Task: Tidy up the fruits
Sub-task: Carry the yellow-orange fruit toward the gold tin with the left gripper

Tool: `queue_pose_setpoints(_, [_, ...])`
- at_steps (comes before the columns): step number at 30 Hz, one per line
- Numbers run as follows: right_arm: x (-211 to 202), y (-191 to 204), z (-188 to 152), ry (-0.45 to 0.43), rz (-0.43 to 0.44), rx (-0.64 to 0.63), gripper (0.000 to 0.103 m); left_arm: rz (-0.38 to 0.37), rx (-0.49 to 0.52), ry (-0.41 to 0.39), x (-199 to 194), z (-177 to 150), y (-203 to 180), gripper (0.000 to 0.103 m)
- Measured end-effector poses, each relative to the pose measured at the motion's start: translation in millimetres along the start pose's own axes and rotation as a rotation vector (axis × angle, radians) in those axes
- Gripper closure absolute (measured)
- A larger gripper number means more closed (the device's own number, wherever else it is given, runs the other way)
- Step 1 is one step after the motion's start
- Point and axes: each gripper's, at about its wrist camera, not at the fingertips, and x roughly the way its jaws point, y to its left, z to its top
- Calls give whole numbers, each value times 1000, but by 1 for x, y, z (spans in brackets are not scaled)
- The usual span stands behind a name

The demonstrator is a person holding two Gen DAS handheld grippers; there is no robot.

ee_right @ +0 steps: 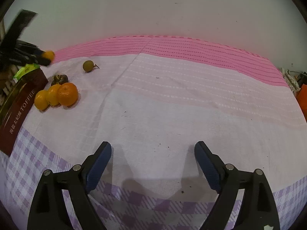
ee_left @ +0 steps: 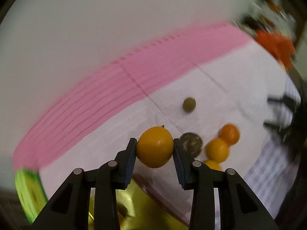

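Observation:
My left gripper (ee_left: 155, 147) is shut on a small orange citrus fruit (ee_left: 155, 146) and holds it above the gold inside of a toffee tin (ee_left: 132, 207). The right wrist view shows this gripper (ee_right: 41, 58) at far left with the fruit (ee_right: 49, 55) above the dark red tin (ee_right: 21, 103). On the cloth lie three orange fruits (ee_right: 57, 95), a dark brown fruit (ee_right: 61, 79) and a green-brown round fruit (ee_right: 88, 66). They also show in the left wrist view: orange fruits (ee_left: 220, 147), dark fruit (ee_left: 191, 142), green-brown fruit (ee_left: 189, 104). My right gripper (ee_right: 153, 164) is open and empty, low over the cloth.
A white, pink and lilac-check cloth (ee_right: 172, 105) covers the table, against a plain wall. A green packet (ee_left: 28, 189) lies beside the tin. An orange object (ee_right: 303, 99) and clutter sit at the far right edge.

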Motion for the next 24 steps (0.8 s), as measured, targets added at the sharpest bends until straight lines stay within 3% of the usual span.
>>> queue_pose_setpoints(3, [0,1,0,0,0,0,16,-22,-117,-51,-31,-21,-16,65])
queue_pose_setpoints(7, [0,-1,0,-3,6,4,16,-56,-195,-108,-64,-46,-54,65])
queue_pose_setpoints(13, [-3,-2,-1,-13,39,-3,17,-80,-291,-126,-85,-80,-97,65])
queue_pose_setpoints(17, [-14,7,0,-37,148,-43,21,-91,-367,-135,-94,-107,-102,65])
queue_pose_setpoints(24, [-27,60,34,-104,274,-208,21,-25,-459,-153,-116,-136,-86,65])
